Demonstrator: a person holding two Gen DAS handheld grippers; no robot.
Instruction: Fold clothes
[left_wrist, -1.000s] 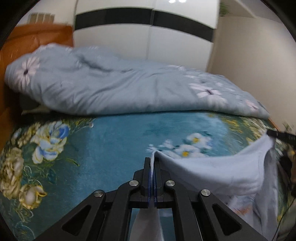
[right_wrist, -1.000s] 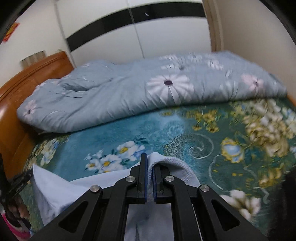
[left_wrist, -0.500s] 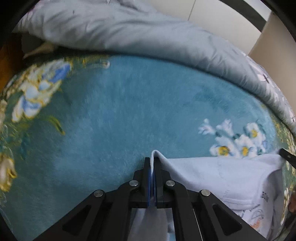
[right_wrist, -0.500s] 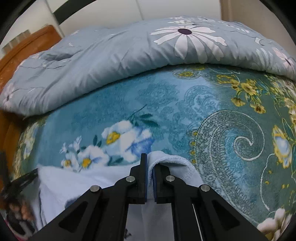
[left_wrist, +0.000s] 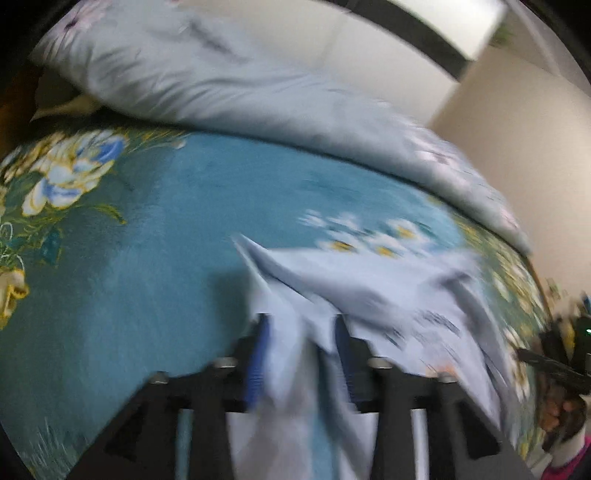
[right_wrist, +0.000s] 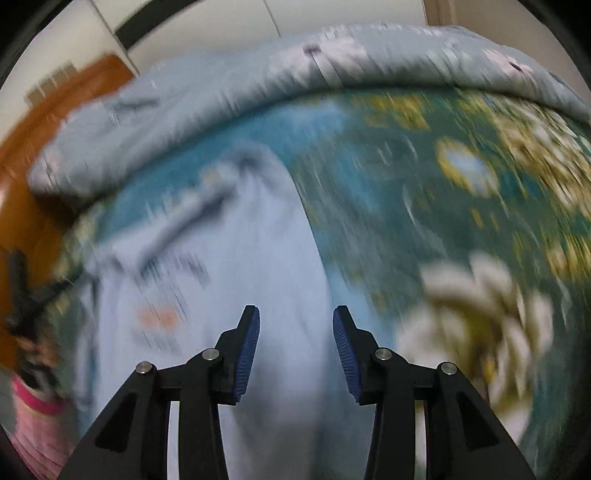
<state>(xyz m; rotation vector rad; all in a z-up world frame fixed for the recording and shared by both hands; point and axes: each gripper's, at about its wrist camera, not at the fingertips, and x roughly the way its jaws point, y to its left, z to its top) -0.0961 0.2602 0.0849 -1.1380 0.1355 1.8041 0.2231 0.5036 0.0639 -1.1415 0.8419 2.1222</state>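
Your left gripper (left_wrist: 301, 332) is opening, jaws apart, with a fold of the pale blue shirt (left_wrist: 369, 291) still standing loose between the blue pads, pressed by neither as far as the blur allows. Only your right wrist view shows the garment's length: it lies under and ahead of your right gripper (right_wrist: 295, 328), whose jaws are also opening, with nothing pinched and the cloth spread flat beneath the gap. Ahead of both sets of jaws stretches the teal floral blanket (left_wrist: 155, 240), and beyond it the bunched grey-blue duvet (right_wrist: 229, 96). The wooden headboard (right_wrist: 33, 155) shows left of your right jaws. Both views are smeared.
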